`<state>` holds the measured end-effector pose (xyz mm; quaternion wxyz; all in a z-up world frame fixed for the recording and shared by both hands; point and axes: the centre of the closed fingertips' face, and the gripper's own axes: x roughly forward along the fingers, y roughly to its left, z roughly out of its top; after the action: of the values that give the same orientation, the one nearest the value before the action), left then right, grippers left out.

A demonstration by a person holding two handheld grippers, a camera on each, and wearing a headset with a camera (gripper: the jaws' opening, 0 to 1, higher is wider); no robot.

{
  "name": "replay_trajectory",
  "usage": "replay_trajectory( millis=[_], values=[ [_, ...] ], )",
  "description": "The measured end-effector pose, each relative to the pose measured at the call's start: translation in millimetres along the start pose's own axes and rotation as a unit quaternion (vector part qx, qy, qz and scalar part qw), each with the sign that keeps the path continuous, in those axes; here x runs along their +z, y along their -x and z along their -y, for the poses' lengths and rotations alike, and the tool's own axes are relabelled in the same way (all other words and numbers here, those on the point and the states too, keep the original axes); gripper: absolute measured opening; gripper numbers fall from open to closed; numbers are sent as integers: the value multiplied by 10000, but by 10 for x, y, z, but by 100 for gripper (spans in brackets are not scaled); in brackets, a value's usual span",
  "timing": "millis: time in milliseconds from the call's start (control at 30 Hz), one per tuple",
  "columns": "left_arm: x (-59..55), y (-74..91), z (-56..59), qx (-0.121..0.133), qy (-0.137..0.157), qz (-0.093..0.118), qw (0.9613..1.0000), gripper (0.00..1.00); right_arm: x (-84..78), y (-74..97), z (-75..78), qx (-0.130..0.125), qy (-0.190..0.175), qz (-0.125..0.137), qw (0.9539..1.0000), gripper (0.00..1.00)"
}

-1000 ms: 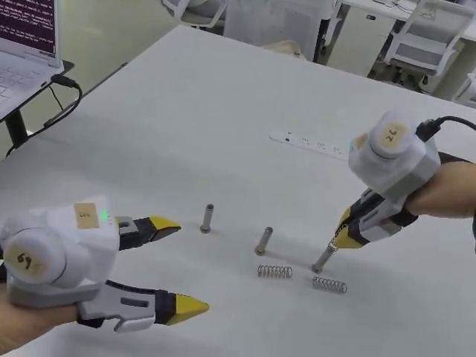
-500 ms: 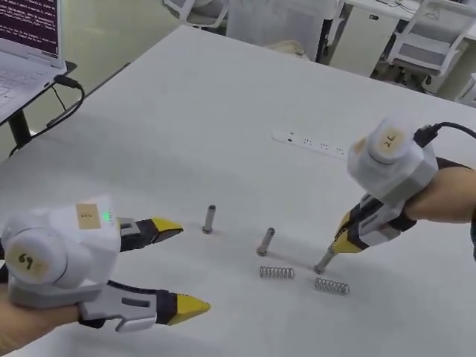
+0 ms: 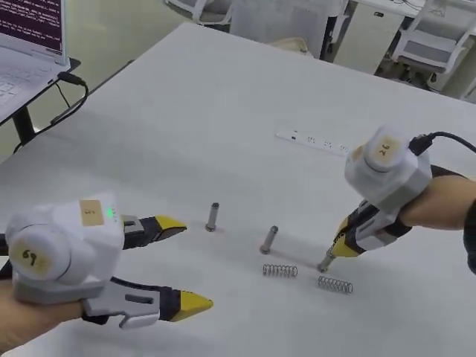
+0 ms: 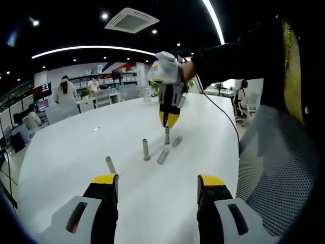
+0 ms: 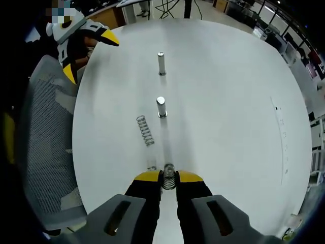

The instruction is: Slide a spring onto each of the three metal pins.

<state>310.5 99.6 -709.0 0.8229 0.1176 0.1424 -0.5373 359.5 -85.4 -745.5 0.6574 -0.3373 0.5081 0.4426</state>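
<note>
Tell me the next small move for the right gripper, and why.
Probably ease the right gripper down along the rightmost pin: its jaws are shut on a spring at the pin's top, and bare shaft shows below them, so the spring is not yet seated.

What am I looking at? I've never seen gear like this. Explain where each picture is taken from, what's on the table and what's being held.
There is no robot here. A person holds a two-jaw hand tool, called a gripper, in each hand. The head view comes from a camera on the person's head, looking down at a white table. The two round pictures come from cameras riding on the grippers, each looking along its own jaws.

The left gripper is open and holds nothing. The right gripper is shut on a spring at the top of a pin. The middle pin and the far pin stand upright and bare. A loose spring and a second loose spring lie nearby. A power strip lies farther back.
</note>
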Motion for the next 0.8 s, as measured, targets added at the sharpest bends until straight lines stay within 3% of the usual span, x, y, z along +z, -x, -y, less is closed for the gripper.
replay_trajectory(
  millis=[800],
  values=[
    [1, 6, 5, -15, 11, 5, 10000, 57, -80, -283, 73, -110, -62, -17, 9999, 8]
  ],
)
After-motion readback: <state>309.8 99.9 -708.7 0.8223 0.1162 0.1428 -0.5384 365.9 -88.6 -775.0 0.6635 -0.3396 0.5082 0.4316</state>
